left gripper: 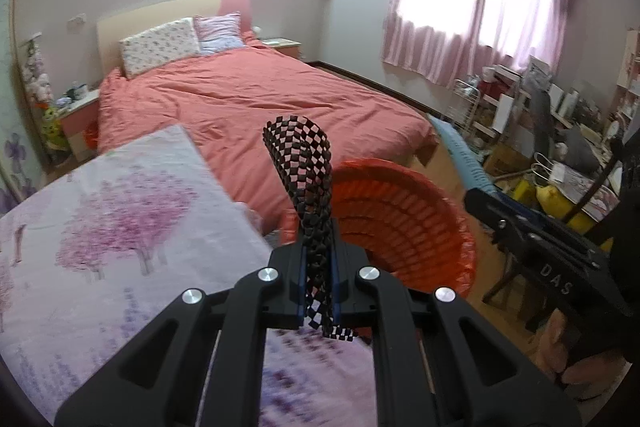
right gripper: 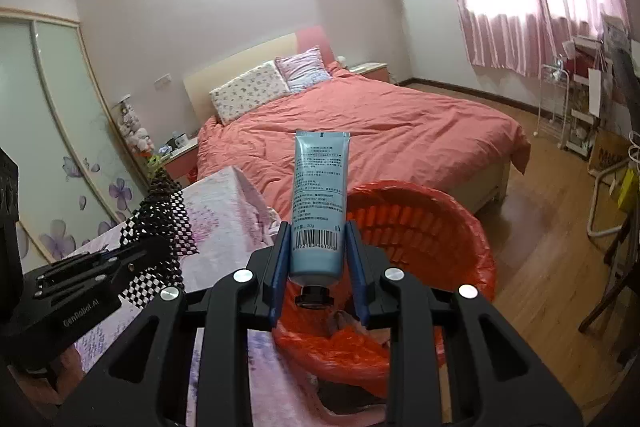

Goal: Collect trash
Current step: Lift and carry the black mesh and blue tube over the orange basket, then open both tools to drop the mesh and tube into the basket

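Note:
My left gripper (left gripper: 319,267) is shut on a black-and-white foam net sleeve (left gripper: 306,163) that sticks up from its jaws, above the table edge and just left of the orange trash basket (left gripper: 404,223). The sleeve also shows in the right wrist view (right gripper: 160,223). My right gripper (right gripper: 318,259) is shut on a light blue tube (right gripper: 320,203), cap end toward the camera, held above the near rim of the orange basket (right gripper: 432,227), which is lined with an orange bag.
A table with a pink floral cloth (left gripper: 112,235) lies to the left, the cloth also showing in the right wrist view (right gripper: 224,227). A bed with a coral cover (left gripper: 256,99) stands behind. Cluttered shelves and chairs (left gripper: 552,131) fill the right side. Wooden floor (right gripper: 552,259) lies beyond the basket.

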### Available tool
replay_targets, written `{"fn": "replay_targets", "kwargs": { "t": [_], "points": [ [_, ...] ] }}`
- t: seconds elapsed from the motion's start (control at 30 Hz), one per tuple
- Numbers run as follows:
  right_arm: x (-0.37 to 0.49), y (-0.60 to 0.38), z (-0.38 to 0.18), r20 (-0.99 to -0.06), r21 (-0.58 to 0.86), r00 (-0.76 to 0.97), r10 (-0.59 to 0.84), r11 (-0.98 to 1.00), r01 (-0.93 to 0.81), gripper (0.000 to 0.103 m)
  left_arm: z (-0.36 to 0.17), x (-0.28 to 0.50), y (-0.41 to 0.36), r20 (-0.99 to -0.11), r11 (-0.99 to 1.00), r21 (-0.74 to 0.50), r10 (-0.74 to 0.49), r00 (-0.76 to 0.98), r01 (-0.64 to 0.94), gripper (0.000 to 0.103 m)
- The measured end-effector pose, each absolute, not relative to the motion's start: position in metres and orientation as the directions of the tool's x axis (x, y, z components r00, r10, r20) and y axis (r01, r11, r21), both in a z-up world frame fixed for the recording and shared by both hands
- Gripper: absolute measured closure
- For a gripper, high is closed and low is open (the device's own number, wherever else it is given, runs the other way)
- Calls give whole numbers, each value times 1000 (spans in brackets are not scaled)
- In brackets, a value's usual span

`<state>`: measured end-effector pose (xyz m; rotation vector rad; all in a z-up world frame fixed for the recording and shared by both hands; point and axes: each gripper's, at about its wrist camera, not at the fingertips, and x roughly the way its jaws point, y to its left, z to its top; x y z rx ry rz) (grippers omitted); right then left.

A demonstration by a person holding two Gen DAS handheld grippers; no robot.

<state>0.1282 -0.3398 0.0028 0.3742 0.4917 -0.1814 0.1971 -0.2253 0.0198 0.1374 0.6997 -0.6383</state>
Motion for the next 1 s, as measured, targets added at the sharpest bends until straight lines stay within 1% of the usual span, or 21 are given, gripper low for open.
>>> {"fn": "replay_targets", "kwargs": {
  "t": [0.23,0.27,0.3,0.33,0.37,0.4,0.43,0.47,0.5,0.57,0.63,0.7,0.73,0.8,0.83,0.87,0.9,1.0],
  "points": [
    [138,-375,-11,-506,358,860,-73,889,286,75,-1,208,-273,-663,773,-123,-530,529,622,92],
    [140,-378,-12,-507,364,859,-68,887,285,75,-3,210,-277,-667,775,-124,-527,526,619,88],
    [143,-383,-14,-510,373,858,-59,884,282,75,-7,214,-281,-675,777,-127,-523,521,616,80],
    [145,-386,-16,-514,376,856,-57,882,284,74,-10,216,-284,-679,782,-125,-516,522,611,75],
    [146,-388,-18,-519,375,853,-60,881,290,74,-14,220,-286,-684,792,-121,-503,528,599,65],
    [148,-389,-19,-520,370,852,-63,882,291,68,-18,223,-286,-690,800,-118,-492,531,588,61],
    [147,-390,-20,-521,367,851,-66,883,293,60,-20,225,-286,-694,804,-118,-486,531,583,60],
    [146,-390,-21,-521,363,851,-74,883,298,57,-23,229,-285,-701,810,-116,-476,531,574,59],
    [141,-390,-22,-518,361,851,-82,882,304,54,-26,231,-282,-705,819,-109,-463,536,564,58],
    [133,-389,-23,-516,366,852,-89,876,313,54,-28,233,-275,-709,832,-94,-441,550,546,56],
    [123,-386,-22,-510,366,854,-103,873,324,48,-28,234,-265,-707,843,-84,-426,564,532,55],
    [116,-382,-16,-495,347,858,-135,875,337,34,-23,229,-252,-696,851,-76,-419,584,520,51],
    [112,-380,-14,-485,333,861,-150,879,340,30,-18,222,-242,-680,857,-64,-413,605,512,49],
    [98,-369,-3,-451,290,873,-188,894,342,15,-10,212,-227,-656,864,-47,-405,637,501,37],
    [93,-363,2,-436,273,877,-202,899,342,10,-6,204,-218,-640,868,-36,-400,656,495,35],
    [86,-358,7,-419,252,881,-218,905,343,7,0,195,-207,-622,875,-23,-391,679,483,29],
    [77,-346,15,-394,219,887,-242,912,347,2,5,185,-195,-602,885,-10,-377,704,466,21],
    [62,-322,27,-361,145,882,-304,916,375,2,17,161,-162,-551,914,2,-337,764,405,7]
  ]
}}
